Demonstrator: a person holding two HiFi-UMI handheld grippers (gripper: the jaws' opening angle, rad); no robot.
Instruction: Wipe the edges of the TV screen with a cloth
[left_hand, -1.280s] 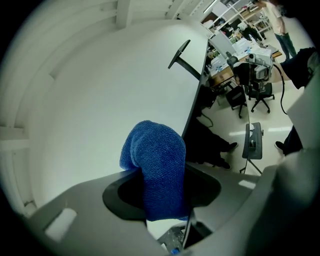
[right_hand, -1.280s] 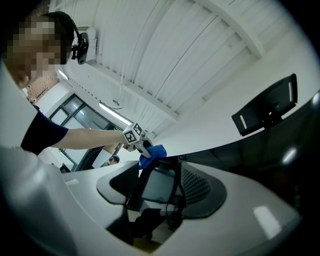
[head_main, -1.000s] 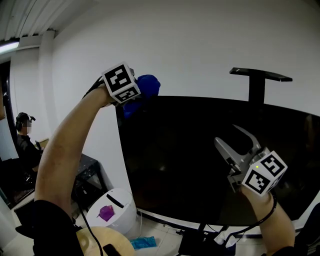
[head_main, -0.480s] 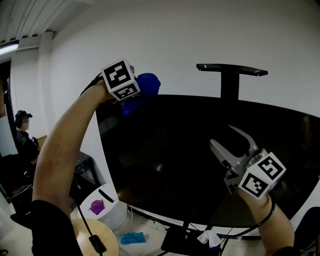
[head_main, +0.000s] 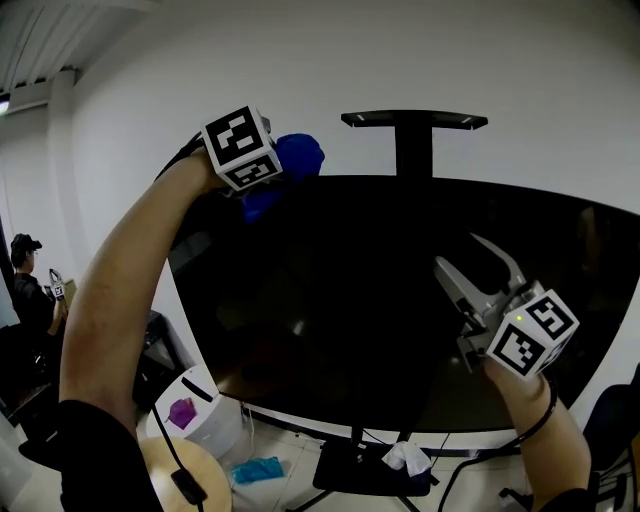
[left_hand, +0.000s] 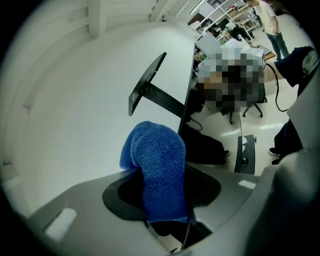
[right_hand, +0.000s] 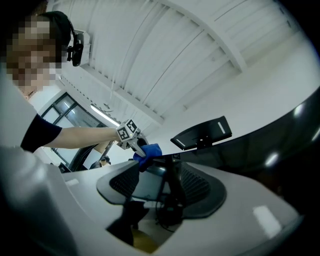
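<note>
Your left hand-held gripper is clamped tight on the blue cloth. The cloth lies against the top edge of the TV screen, near its upper left corner. A fold of cloth bulges past the jaws, and in the left gripper view the thin edge of the screen runs away beyond it. Your right hand-held gripper hangs in front of the lower right of the glass, jaws apart and nothing between them.

To wipe well, I'd say let that bulging fold straddle the edge so it rubs the front face and the top rim together. Then slide along the rim in one steady pass toward the black shelf on the post behind. Press lightly, because the screen sits on a floor stand and could probably rock. Let only the cloth touch the glass, never the jaws themselves. Hold the right one clear of the panel so its open tips cannot scratch it.
</note>
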